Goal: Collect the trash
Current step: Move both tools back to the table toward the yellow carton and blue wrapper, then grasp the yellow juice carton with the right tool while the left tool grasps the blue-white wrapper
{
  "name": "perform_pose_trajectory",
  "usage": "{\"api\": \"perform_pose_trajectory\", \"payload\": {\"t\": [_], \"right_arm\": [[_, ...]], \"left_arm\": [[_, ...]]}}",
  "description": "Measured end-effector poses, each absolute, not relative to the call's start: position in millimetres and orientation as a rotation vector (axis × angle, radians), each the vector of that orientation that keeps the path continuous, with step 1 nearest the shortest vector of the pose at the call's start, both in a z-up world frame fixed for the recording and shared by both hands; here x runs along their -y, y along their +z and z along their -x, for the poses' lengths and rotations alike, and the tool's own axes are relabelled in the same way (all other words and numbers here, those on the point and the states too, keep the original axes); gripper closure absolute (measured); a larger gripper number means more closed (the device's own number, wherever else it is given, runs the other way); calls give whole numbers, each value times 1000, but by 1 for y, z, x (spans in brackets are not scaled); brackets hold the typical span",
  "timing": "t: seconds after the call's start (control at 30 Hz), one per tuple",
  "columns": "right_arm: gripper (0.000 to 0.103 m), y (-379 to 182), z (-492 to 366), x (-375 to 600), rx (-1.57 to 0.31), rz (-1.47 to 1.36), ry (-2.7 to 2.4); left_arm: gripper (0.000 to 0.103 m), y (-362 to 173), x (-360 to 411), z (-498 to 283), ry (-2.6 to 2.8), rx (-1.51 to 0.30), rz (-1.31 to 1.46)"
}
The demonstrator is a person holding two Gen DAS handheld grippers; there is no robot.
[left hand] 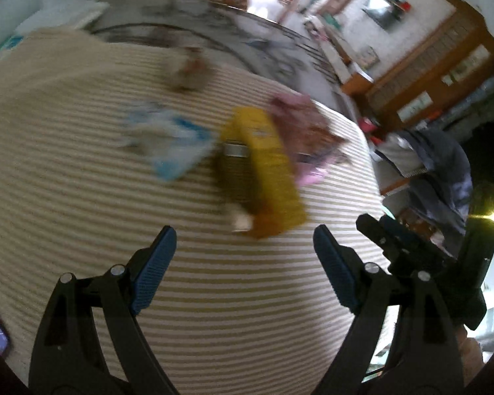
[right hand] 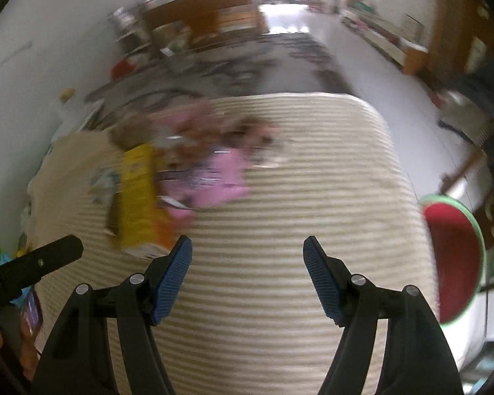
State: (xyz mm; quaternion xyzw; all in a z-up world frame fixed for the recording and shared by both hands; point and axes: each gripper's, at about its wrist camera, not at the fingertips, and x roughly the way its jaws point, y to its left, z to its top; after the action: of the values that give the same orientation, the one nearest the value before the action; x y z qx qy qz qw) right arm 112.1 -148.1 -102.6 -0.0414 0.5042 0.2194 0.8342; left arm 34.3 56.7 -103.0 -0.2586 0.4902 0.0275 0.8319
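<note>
Trash [left hand: 260,168] ahead; both tools wide open, empty.

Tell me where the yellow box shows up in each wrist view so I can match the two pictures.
Left wrist: the yellow box lies just right of centre, ahead of the open fingers, on the striped cloth.
Right wrist: the yellow box sits at left, beyond the left fingertip.
Shared landmark: the pink wrapper lies directly right of the box in both views.
</note>
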Motion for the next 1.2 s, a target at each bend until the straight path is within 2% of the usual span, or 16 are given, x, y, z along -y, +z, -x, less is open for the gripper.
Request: {"api": "perform_pose_trajectory", "payload": {"t": [0.27, 0.3, 0.33, 0.4, 0.67, 1.1, 1.2], "right_arm": [[37, -121, -108, 74, -1096, 165, 550], [43, -125, -107, 68, -1105, 176, 550], [54, -128, -106, 65, -1118, 180, 551], [64, -134, -108, 63, -1148, 174, 550], [65, -122, -94, 88, -1142, 134, 550], [64, -126, -50, 125, -1196, 122, 501], [57, -123, -48, 128, -1180, 125, 499]], "left_arm": [[20, -107, -117, -2, 139, -1018, 604], [20, -108, -122, 0, 145, -1016, 611], [20, -108, -126, 1, 147, -1015, 613], [20, -109, -131, 3, 149, -1016, 618], [20, -115, -135, -9, 125, -1025, 636], [20, -141, -129, -94, 139, -1043, 710], [20, -151, -132, -108, 178, -1055, 732]]}}
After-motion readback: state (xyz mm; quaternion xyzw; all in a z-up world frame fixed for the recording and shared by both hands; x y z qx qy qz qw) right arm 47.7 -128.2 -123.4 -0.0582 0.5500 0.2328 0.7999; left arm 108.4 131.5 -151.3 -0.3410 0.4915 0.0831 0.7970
